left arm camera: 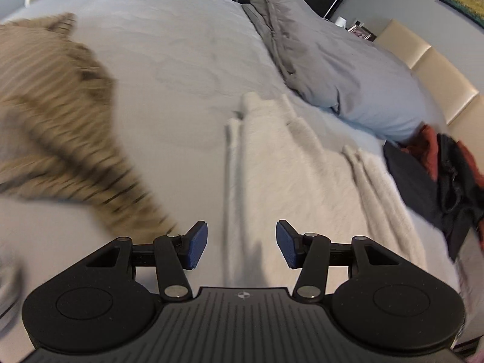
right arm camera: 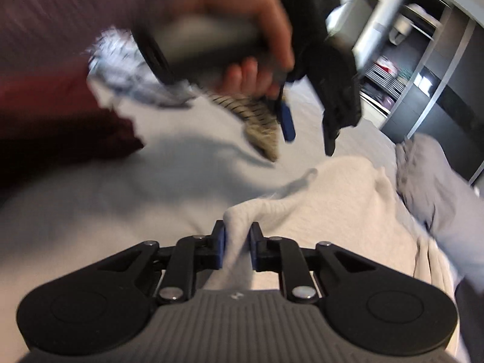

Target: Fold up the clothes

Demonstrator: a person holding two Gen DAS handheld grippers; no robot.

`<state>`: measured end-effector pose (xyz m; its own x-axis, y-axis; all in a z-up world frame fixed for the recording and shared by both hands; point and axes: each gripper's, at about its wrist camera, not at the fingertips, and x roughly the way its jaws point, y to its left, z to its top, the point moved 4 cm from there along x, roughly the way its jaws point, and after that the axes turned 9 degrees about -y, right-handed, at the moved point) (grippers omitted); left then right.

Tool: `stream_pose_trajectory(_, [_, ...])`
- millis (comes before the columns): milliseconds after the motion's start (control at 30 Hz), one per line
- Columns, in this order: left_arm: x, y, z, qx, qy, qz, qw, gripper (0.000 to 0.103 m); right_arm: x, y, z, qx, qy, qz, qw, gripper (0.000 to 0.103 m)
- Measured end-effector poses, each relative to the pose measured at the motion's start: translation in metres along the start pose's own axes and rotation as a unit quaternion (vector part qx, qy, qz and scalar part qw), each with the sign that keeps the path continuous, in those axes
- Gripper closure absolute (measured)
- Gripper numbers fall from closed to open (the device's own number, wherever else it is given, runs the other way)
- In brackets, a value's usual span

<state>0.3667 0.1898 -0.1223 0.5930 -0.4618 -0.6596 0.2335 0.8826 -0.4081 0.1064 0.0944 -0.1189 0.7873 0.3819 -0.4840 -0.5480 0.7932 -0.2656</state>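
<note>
1. We see the cream fleecy garment (right arm camera: pixel 326 199) spread on the grey bed cover (right arm camera: pixel 90 211), lower centre of frame, one bunched edge pinched between the right gripper (right arm camera: pixel 237 243) pads.
2. Our left gripper (left arm camera: pixel 241 242) hangs over the cream cloth, jaws wide, empty.
3. A tan striped knit (left arm camera: pixel 60 127) lies at left.

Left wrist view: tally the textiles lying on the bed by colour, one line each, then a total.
White or cream: 1, the fluffy garment.
Tan striped: 1, the knit piece.
Grey: 2, the pillows.
Black and red: 1, the heap; I cannot tell how many items it holds.
Total: 5.
</note>
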Motion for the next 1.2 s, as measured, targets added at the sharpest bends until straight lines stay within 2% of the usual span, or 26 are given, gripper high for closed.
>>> stream_pose_trajectory(167, [0.052, 0.006, 0.028, -0.034, 0.002, 0.014, 0.9993, 0.054, -0.024, -0.04, -0.004, 0.084, -0.028, 0.002, 0.996, 0.086])
stream_pose_trajectory(367, [0.101, 0.021, 0.038, -0.098, 0.042, 0.001, 0.9943, 0.052, -0.043, -0.072, -0.012, 0.144, -0.049, 0.001, 0.988, 0.086])
stream_pose_trajectory(400, [0.105, 0.022, 0.038, -0.108, 0.044, -0.001, 0.9932, 0.053, -0.047, -0.077, -0.014, 0.155, -0.051, 0.0, 0.987, 0.086])
stream_pose_trajectory(433, [0.106, 0.019, 0.038, -0.111, 0.043, -0.004, 0.9929, 0.062, -0.05, -0.082, -0.015, 0.166, -0.052, -0.001, 0.985, 0.086])
stream_pose_trajectory(467, [0.106, 0.008, 0.04, -0.099, 0.042, 0.005, 0.9942, 0.071, -0.052, -0.087, -0.017, 0.178, -0.053, -0.003, 0.983, 0.086])
stream_pose_trajectory(567, [0.108, -0.024, 0.044, -0.061, 0.039, 0.029, 0.997, 0.086, -0.058, -0.103, -0.025, 0.228, -0.052, -0.008, 0.972, 0.086])
stream_pose_trajectory(600, [0.108, -0.035, 0.046, -0.048, 0.039, 0.037, 0.9974, 0.088, -0.06, -0.109, -0.028, 0.245, -0.05, -0.01, 0.968, 0.086])
stream_pose_trajectory(767, [0.11, -0.089, 0.054, 0.016, 0.034, 0.078, 0.9962, 0.089, -0.069, -0.127, -0.044, 0.31, -0.036, -0.016, 0.95, 0.087])
stream_pose_trajectory(967, [0.114, -0.154, 0.064, 0.091, 0.03, 0.123, 0.9877, 0.089, -0.086, -0.149, -0.066, 0.366, -0.015, -0.043, 0.929, 0.087])
stream_pose_trajectory(1067, [0.134, -0.187, 0.056, 0.116, 0.043, 0.121, 0.9849, 0.088, -0.092, -0.161, -0.085, 0.396, 0.004, -0.057, 0.916, 0.087])
stream_pose_trajectory(1200, [0.164, -0.215, 0.039, 0.164, 0.063, 0.141, 0.9743, 0.088, -0.096, -0.172, -0.108, 0.438, 0.024, -0.061, 0.897, 0.087])
